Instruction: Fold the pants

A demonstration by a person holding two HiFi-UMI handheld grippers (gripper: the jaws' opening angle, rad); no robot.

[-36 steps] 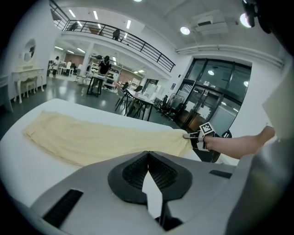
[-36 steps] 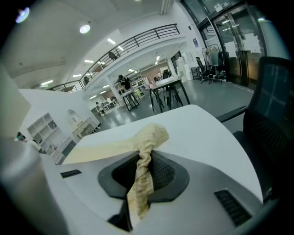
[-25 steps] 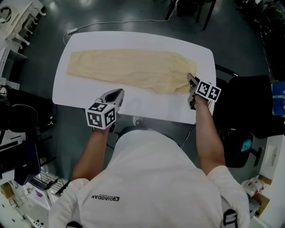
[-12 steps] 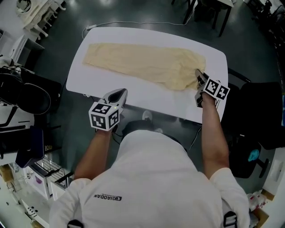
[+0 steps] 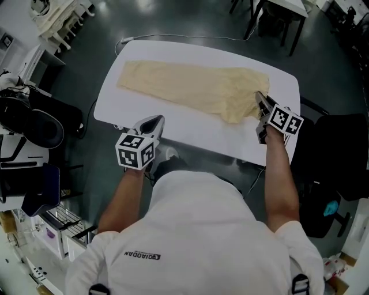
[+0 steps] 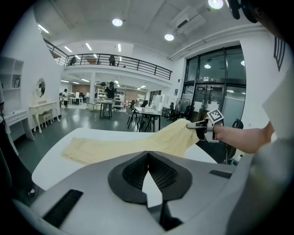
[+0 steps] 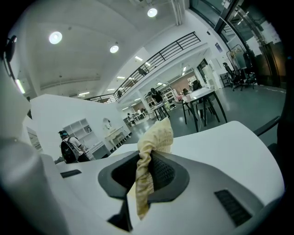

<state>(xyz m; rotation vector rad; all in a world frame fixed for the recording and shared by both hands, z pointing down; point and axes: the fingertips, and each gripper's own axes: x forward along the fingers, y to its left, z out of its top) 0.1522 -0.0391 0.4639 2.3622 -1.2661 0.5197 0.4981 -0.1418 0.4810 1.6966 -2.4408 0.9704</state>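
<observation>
Pale yellow pants lie lengthwise across the white oval table. My right gripper is at their right end, shut on a bunched edge of the cloth, which runs through the jaws and hangs below them. In the left gripper view that end is raised off the table toward the right gripper, while the rest lies flat. My left gripper hovers over the table's near edge, apart from the pants. Its jaws are shut with nothing in them.
A black chair stands right of the table and another black seat to the left. A white cable runs on the floor behind the table. Dark tables and chairs stand further back.
My right gripper has risen a little with the pants' end still in it. The left gripper has shifted slightly along the near edge. The head view has swung, so the table sits further right.
</observation>
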